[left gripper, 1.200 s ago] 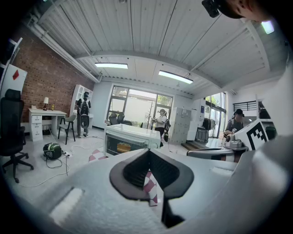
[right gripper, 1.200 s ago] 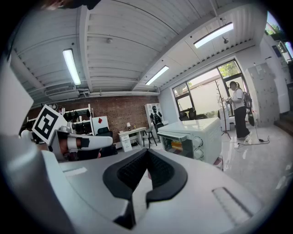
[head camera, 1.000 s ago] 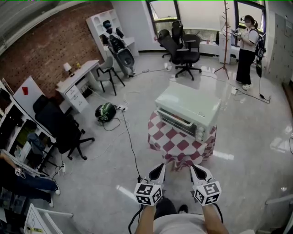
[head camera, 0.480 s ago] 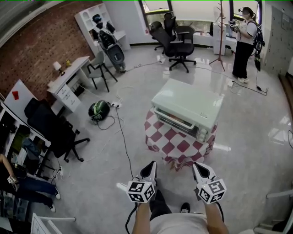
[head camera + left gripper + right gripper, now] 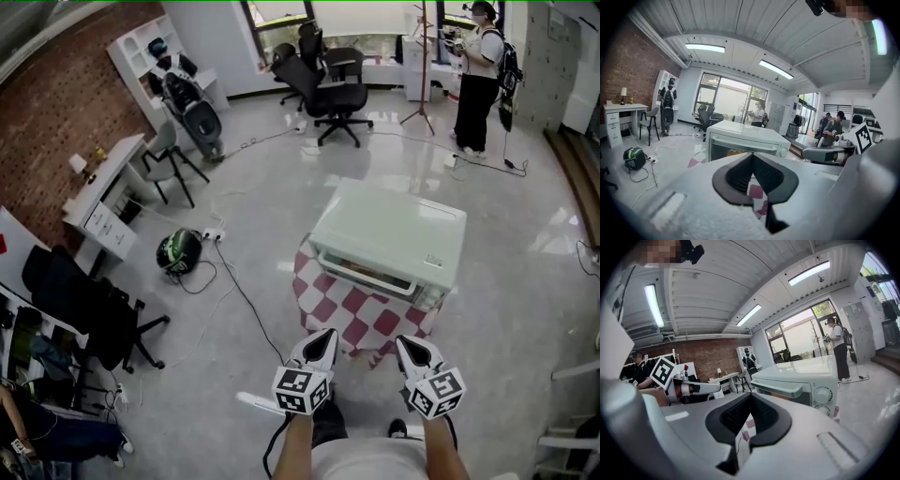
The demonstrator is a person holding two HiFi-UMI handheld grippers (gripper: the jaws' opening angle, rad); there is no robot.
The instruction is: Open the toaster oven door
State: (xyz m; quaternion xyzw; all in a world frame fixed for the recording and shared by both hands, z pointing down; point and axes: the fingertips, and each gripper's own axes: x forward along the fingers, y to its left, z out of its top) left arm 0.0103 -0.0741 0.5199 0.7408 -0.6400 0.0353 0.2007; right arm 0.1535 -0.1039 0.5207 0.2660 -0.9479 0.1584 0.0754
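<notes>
Your left gripper (image 5: 323, 339) and right gripper (image 5: 405, 345), jaws together and empty, hang side by side, apart from the closed toaster oven (image 5: 389, 234) ahead; its lettering is unreadably small.

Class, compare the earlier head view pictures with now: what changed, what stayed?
The person has walked nearer the toaster oven, which now looks larger; the room has slid leftward in view. Nothing was gripped or released. Unchanged: oven door closed, left gripper and right gripper shut, empty, short of the checkered tablecloth.

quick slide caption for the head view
Left gripper and right gripper, both shut, held short of the closed toaster oven on a checkered tablecloth.
</notes>
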